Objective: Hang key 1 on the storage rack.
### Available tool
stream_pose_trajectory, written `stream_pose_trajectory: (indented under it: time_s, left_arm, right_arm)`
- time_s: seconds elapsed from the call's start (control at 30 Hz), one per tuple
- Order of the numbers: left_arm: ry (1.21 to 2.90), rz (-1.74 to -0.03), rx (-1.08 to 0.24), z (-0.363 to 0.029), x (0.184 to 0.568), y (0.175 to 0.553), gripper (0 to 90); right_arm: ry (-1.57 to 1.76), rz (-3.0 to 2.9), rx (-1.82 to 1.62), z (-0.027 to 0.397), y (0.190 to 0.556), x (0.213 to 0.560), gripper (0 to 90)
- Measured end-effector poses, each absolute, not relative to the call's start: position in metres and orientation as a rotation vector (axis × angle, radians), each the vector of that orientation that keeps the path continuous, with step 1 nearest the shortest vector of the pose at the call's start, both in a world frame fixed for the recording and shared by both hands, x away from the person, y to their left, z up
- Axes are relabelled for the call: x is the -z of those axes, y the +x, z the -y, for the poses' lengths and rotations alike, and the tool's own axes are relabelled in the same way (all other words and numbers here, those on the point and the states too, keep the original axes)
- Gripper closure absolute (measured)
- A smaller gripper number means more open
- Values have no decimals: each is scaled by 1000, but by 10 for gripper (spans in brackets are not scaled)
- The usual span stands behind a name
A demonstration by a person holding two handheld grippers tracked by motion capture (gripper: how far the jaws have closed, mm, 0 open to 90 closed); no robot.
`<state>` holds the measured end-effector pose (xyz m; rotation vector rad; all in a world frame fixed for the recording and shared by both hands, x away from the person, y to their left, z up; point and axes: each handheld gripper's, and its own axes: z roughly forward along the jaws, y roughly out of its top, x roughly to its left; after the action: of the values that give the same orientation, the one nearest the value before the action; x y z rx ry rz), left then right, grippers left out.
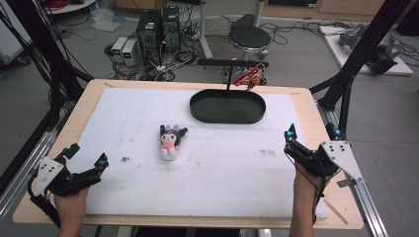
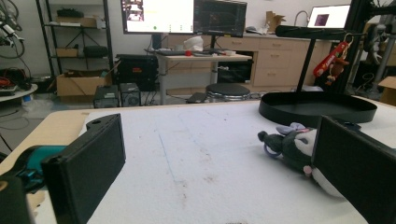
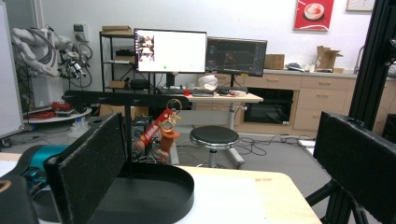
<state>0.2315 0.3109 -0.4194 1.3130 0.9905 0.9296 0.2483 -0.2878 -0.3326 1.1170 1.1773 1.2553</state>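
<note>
A small plush toy with dark ears and a pink body lies on the white mat, a little left of centre. In the left gripper view the plush toy is ahead and to the right, partly hidden by the right jaw. My left gripper is open near the mat's front left corner, with nothing between the jaws. At the mat's right edge my right gripper is also open and empty, facing the black oval tray.
The black oval tray sits at the back centre of the mat. A post rises from it to a black bar, where a red keychain hangs. Black frame posts stand to the right of the table.
</note>
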Motion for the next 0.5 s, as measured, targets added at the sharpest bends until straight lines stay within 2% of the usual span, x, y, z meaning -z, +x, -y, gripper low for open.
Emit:
stream_pose_trajectory:
  time_s: [0.5]
  left_arm:
    - [1309, -987, -928, -312, 418, 229, 32]
  right_arm:
    - [1192, -1197, -1252, 298, 230, 371, 19]
